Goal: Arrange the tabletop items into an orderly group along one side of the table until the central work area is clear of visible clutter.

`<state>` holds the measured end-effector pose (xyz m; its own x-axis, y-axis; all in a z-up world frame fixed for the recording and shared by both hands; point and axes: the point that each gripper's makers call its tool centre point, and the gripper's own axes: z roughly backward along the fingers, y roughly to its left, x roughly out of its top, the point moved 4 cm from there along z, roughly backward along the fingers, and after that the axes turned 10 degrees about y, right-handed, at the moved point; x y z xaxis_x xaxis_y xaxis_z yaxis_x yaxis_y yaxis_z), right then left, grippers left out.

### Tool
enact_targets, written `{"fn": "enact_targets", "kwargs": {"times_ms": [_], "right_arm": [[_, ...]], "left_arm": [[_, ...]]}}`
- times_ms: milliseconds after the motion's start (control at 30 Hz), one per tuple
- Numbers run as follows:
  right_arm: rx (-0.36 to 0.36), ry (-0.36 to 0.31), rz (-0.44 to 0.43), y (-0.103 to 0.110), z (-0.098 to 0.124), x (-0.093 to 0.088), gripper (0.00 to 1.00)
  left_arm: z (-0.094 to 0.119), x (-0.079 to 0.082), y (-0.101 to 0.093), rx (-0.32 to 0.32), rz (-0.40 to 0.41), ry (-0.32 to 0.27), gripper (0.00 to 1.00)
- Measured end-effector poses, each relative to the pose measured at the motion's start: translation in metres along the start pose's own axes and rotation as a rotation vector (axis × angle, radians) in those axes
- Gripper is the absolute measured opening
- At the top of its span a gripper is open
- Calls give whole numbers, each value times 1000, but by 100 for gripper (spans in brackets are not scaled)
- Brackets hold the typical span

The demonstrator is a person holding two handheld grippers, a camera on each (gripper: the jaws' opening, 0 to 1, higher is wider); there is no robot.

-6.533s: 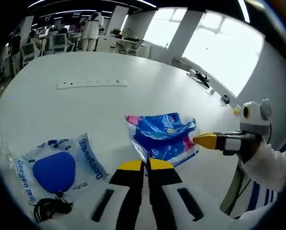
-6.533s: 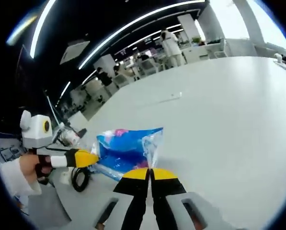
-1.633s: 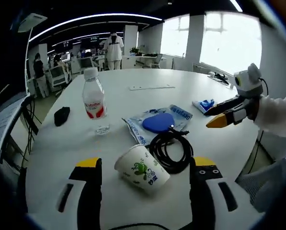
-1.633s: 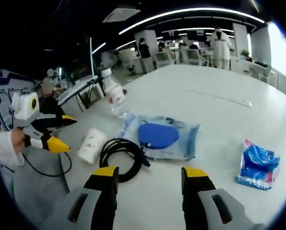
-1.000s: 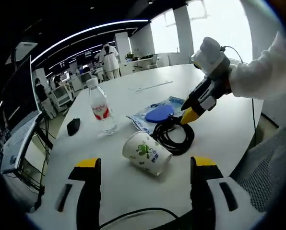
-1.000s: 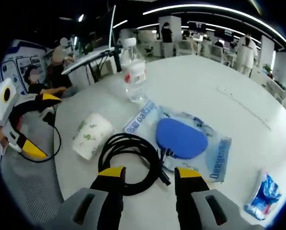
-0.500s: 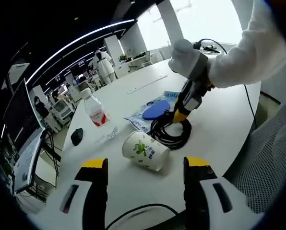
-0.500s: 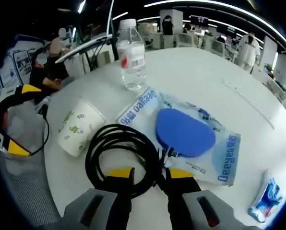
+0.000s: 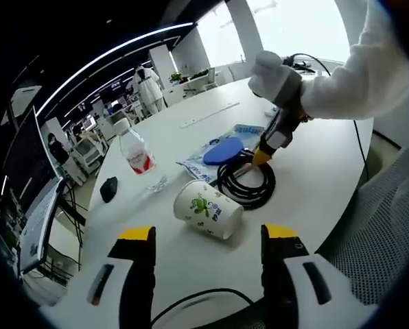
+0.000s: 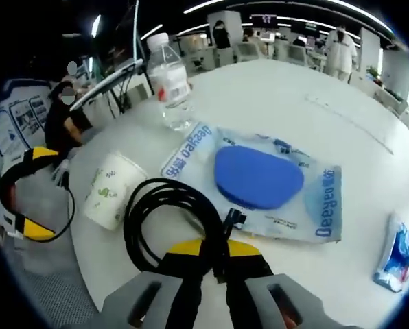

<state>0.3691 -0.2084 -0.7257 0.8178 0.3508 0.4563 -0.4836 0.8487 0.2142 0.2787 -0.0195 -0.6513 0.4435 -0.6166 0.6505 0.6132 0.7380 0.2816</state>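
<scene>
1. The table (image 9: 191, 137) is spreading wide, white and smooth, with a curved near edge; the clutter is sitting in a loose cluster near that edge.
2. The clear plastic packet (image 10: 259, 185) with blue lettering and a blue oval pad inside is lying flat and glossy, at about 1 o'clock from the right gripper's tips in the right gripper view.
3. The black cable (image 10: 170, 219) is lying as a rubbery coil, its loop spreading toward 10 o'clock from the right gripper (image 10: 211, 255) and its plug end pointing at the packet. In the left gripper view the coil (image 9: 246, 185) is sitting just beside the cup, at 1 o'clock.
4. The right gripper is pinching the cable: its yellow-tipped jaws are standing nearly together with a strand passing between them. This is clearly the nearer tool; a lift here will likely drag the whole floppy coil after the held strand.
5. The paper cup (image 9: 208, 209), white with green print, is lying on its side, its long axis running roughly 10 to 4 o'clock in the left gripper view, straight ahead at 12 o'clock of the left gripper (image 9: 208, 240).
6. The left gripper is hanging with jaws wide, holding nothing.
7. The water bottle (image 9: 137, 152), clear with a red label, is standing upright at 11 o'clock.
8. A small blue wrapper (image 10: 400, 257) is lying at 3 o'clock, well apart.
9. A small black object (image 9: 108, 190) is resting at 10 o'clock.
</scene>
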Motion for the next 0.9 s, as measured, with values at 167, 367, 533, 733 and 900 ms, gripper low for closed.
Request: {"fn": "enact_targets", "kwargs": {"times_ms": [167,367,533,733,900], "right_arm": [[32,-5,-53,-1,9,-9,5],[81,-60,-189,-3,25,-20,5],[81,-103,-274,-19,47,-33,5],[46,-143,-369,-47,70,-47,5],[4,-163,-435,-76,89,-60,5]], "left_arm": [[-1,-2,-1,-2,-12,16,62],[-2,-4,-3,-7,-22,26,63],[-3,-4,-6,-19,-33,32,63],[-4,-4,-9,-31,-47,36,62],[-5,-5,-11,-45,-52,46,62]]}}
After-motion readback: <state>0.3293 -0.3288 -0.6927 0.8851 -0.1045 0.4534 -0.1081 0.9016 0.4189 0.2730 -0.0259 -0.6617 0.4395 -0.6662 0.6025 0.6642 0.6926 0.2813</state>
